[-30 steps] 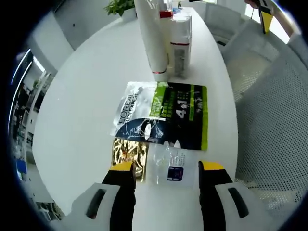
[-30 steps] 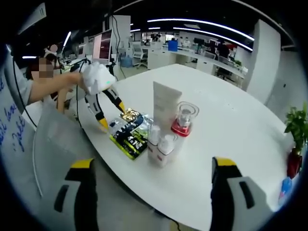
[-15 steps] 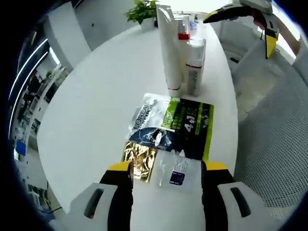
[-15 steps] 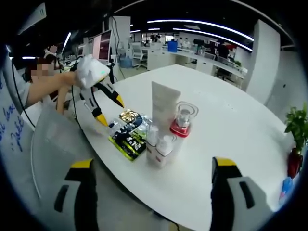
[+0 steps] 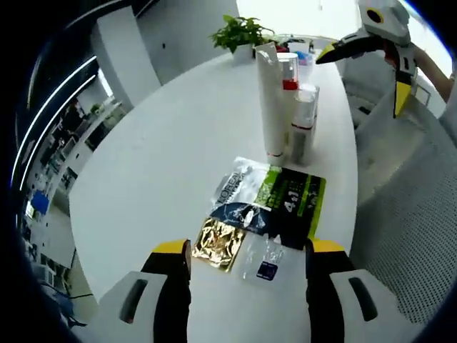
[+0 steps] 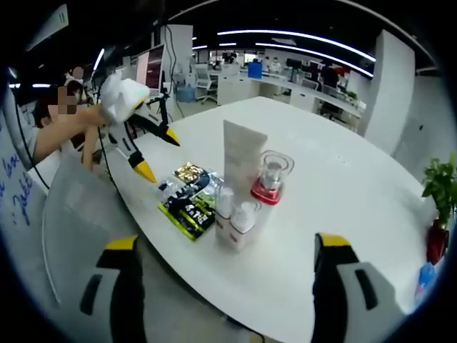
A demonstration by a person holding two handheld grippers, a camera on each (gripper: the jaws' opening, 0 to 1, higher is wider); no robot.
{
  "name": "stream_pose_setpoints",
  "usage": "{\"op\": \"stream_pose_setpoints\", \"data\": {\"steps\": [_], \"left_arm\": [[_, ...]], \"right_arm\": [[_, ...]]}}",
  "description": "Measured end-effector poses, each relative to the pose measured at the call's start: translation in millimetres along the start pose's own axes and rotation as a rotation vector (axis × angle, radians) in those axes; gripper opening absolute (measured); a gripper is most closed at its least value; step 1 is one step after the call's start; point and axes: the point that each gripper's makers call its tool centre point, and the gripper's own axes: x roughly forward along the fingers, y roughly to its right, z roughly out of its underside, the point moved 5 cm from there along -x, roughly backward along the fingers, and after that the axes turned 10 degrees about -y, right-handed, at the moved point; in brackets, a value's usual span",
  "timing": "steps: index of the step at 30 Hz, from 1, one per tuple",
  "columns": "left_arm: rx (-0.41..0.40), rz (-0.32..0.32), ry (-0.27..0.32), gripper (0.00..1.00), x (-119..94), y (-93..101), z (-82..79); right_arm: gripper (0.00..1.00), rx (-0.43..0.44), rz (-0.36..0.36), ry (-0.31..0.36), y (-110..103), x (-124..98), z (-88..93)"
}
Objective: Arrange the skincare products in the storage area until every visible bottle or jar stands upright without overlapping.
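A tall white tube (image 5: pixel 270 107) stands upright on the white round table (image 5: pixel 157 164), with a red-based clear jar (image 5: pixel 289 71) behind it and small white bottles (image 5: pixel 303 132) beside it. Flat sachets lie in front of them: a green-black pack (image 5: pixel 294 204), a silver-blue one (image 5: pixel 239 189), a gold one (image 5: pixel 220 243) and a clear one (image 5: pixel 265 259). My left gripper (image 5: pixel 248 250) hovers open above the nearest sachets, holding nothing. In the right gripper view the tube (image 6: pixel 241 153), jar (image 6: pixel 270 179), bottles (image 6: pixel 235 221) and sachets (image 6: pixel 187 201) sit mid-table; my right gripper (image 6: pixel 227 246) is open and well short of them. The left gripper (image 6: pixel 158 153) hangs above the sachets.
A potted plant (image 5: pixel 243 32) stands at the table's far end, also seen as a plant (image 6: pixel 443 193) at the right. A person (image 6: pixel 68 128) sits at the left of the table. The right gripper (image 5: pixel 378 43) shows at top right. Office desks lie behind.
My left gripper has lifted up and back from the sachets, and its view tilted up to take in more of the table. The right gripper has held still.
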Motion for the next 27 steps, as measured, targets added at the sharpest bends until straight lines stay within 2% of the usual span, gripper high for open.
{"op": "stream_pose_setpoints", "data": {"steps": [8, 11, 16, 27], "left_arm": [[-0.036, -0.021, 0.037, 0.68, -9, 2.0, 0.0], [-0.036, -0.035, 0.05, 0.67, -12, 3.2, 0.6], [-0.073, -0.044, 0.082, 0.71, -20, 5.0, 1.4], [-0.097, -0.073, 0.131, 0.77, -37, 5.8, 2.3]], "right_arm": [[1.0, 0.003, 0.0, 0.006, 1, 2, -1.3], [1.0, 0.003, 0.002, 0.012, 2, 3, -1.6], [1.0, 0.009, 0.004, 0.02, 3, 4, -1.7], [1.0, 0.018, 0.017, 0.03, 8, 4, -0.4]]}}
